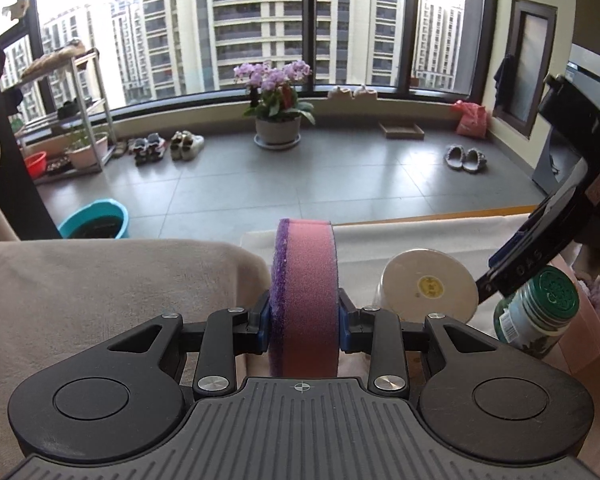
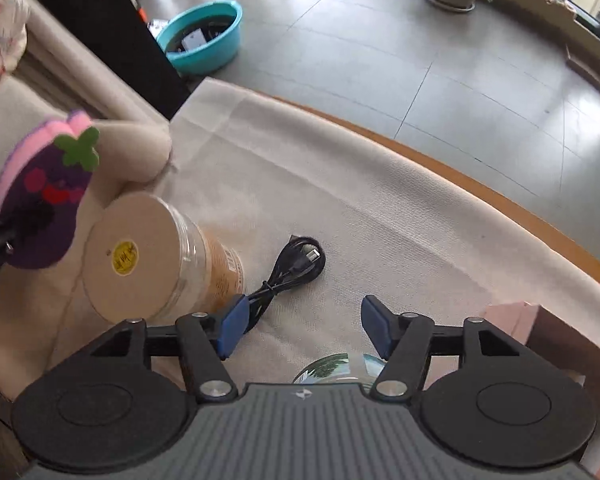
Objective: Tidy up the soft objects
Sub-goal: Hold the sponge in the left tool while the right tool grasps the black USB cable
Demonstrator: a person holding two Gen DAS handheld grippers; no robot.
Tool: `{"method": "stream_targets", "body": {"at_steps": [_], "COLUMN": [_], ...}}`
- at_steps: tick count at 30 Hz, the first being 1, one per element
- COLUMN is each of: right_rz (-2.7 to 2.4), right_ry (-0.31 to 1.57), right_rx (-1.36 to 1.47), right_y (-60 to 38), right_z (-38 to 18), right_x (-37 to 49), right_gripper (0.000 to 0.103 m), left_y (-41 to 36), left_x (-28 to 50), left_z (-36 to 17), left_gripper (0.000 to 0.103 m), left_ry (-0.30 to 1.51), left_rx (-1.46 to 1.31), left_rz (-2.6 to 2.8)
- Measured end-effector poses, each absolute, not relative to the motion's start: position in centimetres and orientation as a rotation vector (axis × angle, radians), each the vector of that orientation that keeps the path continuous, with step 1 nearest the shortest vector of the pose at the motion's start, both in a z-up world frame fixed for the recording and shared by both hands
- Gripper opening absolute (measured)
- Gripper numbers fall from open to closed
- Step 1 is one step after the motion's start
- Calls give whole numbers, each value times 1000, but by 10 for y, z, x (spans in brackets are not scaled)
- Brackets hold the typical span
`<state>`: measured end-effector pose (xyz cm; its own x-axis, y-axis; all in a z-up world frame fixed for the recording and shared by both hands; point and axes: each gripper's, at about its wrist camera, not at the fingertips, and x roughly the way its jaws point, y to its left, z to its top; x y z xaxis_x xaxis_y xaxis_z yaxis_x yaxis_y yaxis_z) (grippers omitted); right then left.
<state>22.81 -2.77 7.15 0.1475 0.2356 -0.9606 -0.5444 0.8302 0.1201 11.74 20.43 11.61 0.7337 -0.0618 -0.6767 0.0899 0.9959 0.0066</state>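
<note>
My left gripper (image 1: 303, 326) is shut on a pink and purple sponge (image 1: 305, 296), held upright on edge above a beige cushion (image 1: 100, 292). In the right wrist view the same sponge (image 2: 44, 196) shows a purple fruit face with a green leaf, at the far left. My right gripper (image 2: 300, 330) is open and empty above the white cloth on the table (image 2: 340, 200). It also shows in the left wrist view (image 1: 540, 248) at the right edge.
A clear jar with a pale lid (image 2: 148, 256) stands on the cloth, a coiled black cable (image 2: 296, 264) beside it. A green-lidded bottle (image 1: 536, 312) and a pink box (image 2: 540, 332) sit right. A teal basin (image 2: 204, 36) is on the floor.
</note>
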Motion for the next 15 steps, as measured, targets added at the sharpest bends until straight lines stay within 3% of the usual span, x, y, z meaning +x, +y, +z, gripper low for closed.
{"method": "stream_targets", "body": {"at_steps": [5,15], "right_rz": [693,630], "right_ry": [1307,1352], "right_rx": [-502,-511], "right_y": [11,13], "right_z": [52,35], "right_x": [203,215], "right_gripper": [63,62], "left_y": [218,215], "left_x": [117,114], "left_z": [109,104], "left_gripper": [35,35], "left_ry": [733,729], "left_rx": [-7,-2], "left_rz": [-113,-152]}}
